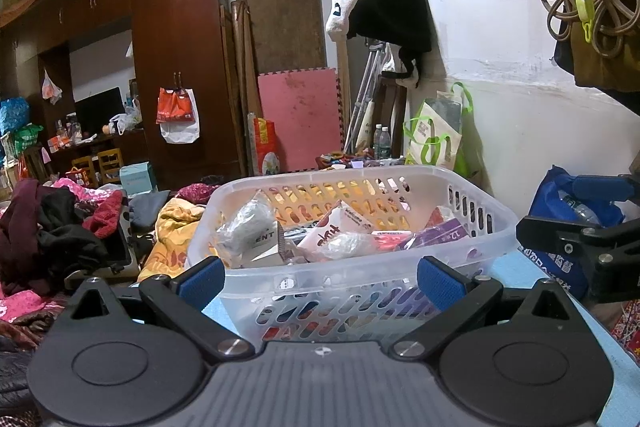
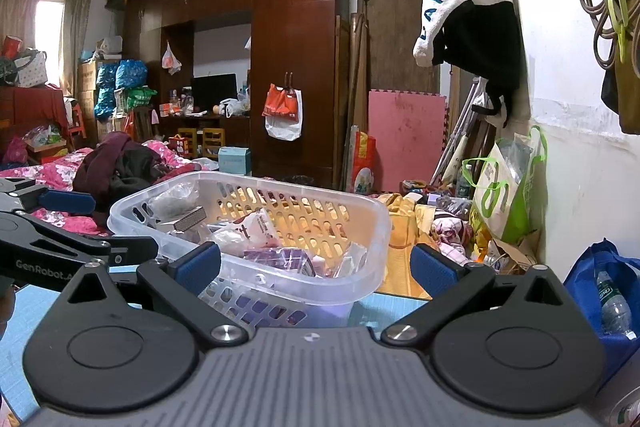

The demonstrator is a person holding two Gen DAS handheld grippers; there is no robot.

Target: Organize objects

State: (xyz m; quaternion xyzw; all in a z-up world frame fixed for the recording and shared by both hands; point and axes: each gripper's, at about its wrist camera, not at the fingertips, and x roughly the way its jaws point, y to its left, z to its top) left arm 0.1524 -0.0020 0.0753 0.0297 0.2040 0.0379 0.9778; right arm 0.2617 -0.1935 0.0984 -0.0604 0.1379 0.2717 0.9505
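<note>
Packets and pouches are gathered in the clear slotted basket [image 1: 360,227], faced by the left tool [image 1: 320,277] and right tool [image 2: 316,265], both spread wide and holding nothing.

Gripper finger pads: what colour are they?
Blue, on black arms; the left gripper pads show it best in the left wrist view.

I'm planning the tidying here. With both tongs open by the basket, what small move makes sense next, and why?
Hard to say: the basket already holds packets, which fits sorting just starting or nearly finished. Both the left tongs and right tongs are open and empty. I'd hold and check.
</note>
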